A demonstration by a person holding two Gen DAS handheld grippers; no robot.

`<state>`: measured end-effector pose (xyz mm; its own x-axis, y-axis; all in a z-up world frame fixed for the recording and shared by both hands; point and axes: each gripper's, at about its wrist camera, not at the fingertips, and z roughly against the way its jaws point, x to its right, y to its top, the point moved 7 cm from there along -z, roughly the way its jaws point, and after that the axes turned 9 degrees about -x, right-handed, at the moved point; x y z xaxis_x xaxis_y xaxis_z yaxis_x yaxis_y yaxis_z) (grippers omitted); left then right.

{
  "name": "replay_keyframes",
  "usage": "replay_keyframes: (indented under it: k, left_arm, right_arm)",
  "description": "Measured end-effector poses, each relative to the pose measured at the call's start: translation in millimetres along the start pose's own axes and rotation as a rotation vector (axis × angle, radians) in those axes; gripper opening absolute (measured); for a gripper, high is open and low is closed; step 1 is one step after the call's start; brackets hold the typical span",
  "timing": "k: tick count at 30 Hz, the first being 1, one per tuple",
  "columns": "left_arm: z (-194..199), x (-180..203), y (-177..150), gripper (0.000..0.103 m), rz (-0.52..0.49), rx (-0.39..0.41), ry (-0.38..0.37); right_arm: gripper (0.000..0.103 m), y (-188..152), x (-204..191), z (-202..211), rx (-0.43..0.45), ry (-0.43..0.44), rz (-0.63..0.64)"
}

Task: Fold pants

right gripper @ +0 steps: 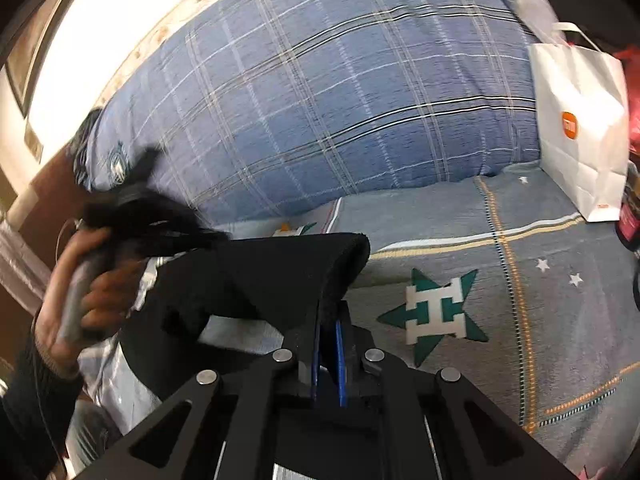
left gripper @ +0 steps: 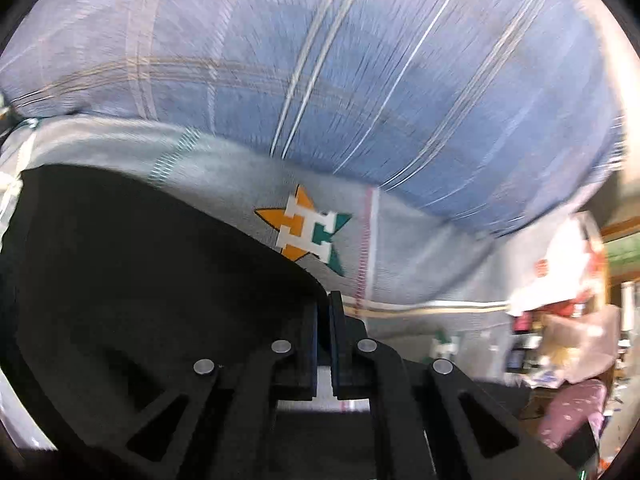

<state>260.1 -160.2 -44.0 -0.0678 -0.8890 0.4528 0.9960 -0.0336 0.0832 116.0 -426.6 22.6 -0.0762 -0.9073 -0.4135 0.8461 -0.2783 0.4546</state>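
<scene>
Black pants [left gripper: 140, 280] fill the lower left of the left wrist view, and their edge runs up to the tips of my left gripper [left gripper: 329, 300], whose fingers are pressed together on the fabric. In the right wrist view the pants [right gripper: 260, 272] hang lifted over the bed. Their thick hem drops between the blue pads of my right gripper [right gripper: 334, 312], which is shut on it. At the far left of that view a hand [right gripper: 88, 280] holds the blurred left gripper [right gripper: 160, 220] against the other end of the pants.
A grey bed sheet [right gripper: 520, 280] with star logos lies under the pants. Behind it is a blue plaid quilt [right gripper: 320, 100]. A white paper bag [right gripper: 576, 132] stands at the right on the bed. Room clutter [left gripper: 560, 340] shows beyond the bed's right edge.
</scene>
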Motion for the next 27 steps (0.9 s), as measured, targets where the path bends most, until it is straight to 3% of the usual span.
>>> replay_keyframes:
  k: [1, 3, 9, 12, 14, 15, 16, 17, 20, 23, 25, 27]
  left_arm:
    - [10, -4, -13, 0.004, -0.005, 0.044, -0.015]
    - [6, -21, -46, 0.004, -0.018, 0.058, 0.0]
    - [-51, -64, -123, 0.004, -0.067, -0.018, 0.049]
    - [-53, -71, -131, 0.004, -0.09, 0.011, -0.007]
    - [-56, -73, -131, 0.004, -0.079, 0.017, -0.03]
    - [-57, -73, -131, 0.004, -0.067, 0.004, -0.034]
    - [-57, -73, -133, 0.004, -0.062, -0.008, -0.034]
    - [-58, -73, -132, 0.004, -0.059, -0.015, -0.034]
    - [-60, -75, -129, 0.005, -0.048, -0.033, -0.058]
    - [-65, -80, -124, 0.005, -0.019, -0.064, -0.096]
    - [-66, -81, -121, 0.005, -0.004, -0.071, -0.11]
    - [-66, -80, -120, 0.005, -0.01, -0.071, -0.107]
  right_arm:
    - [0.007, 1, 0, 3, 0.008, 0.011, 0.001]
    - [0.007, -1, 0, 6, -0.002, 0.055, -0.002]
    - [0.012, -41, 6, -7, -0.145, 0.108, -0.034]
    - [0.013, -66, 12, -1, -0.136, 0.157, -0.09]
    - [0.022, -73, 17, -1, -0.134, 0.198, -0.144]
    - [0.038, -75, 20, -2, -0.127, 0.203, -0.169]
    - [0.061, -75, 21, -1, -0.116, 0.196, -0.188]
    - [0.067, -74, 23, -2, -0.102, 0.186, -0.2]
    - [0.068, -70, 30, 2, -0.052, 0.169, -0.249]
    - [0.068, -77, 28, 5, -0.024, 0.263, -0.32]
    - [0.067, -93, 22, 0, -0.047, 0.246, -0.336]
    - [0.065, -119, 19, -13, -0.108, 0.163, -0.362]
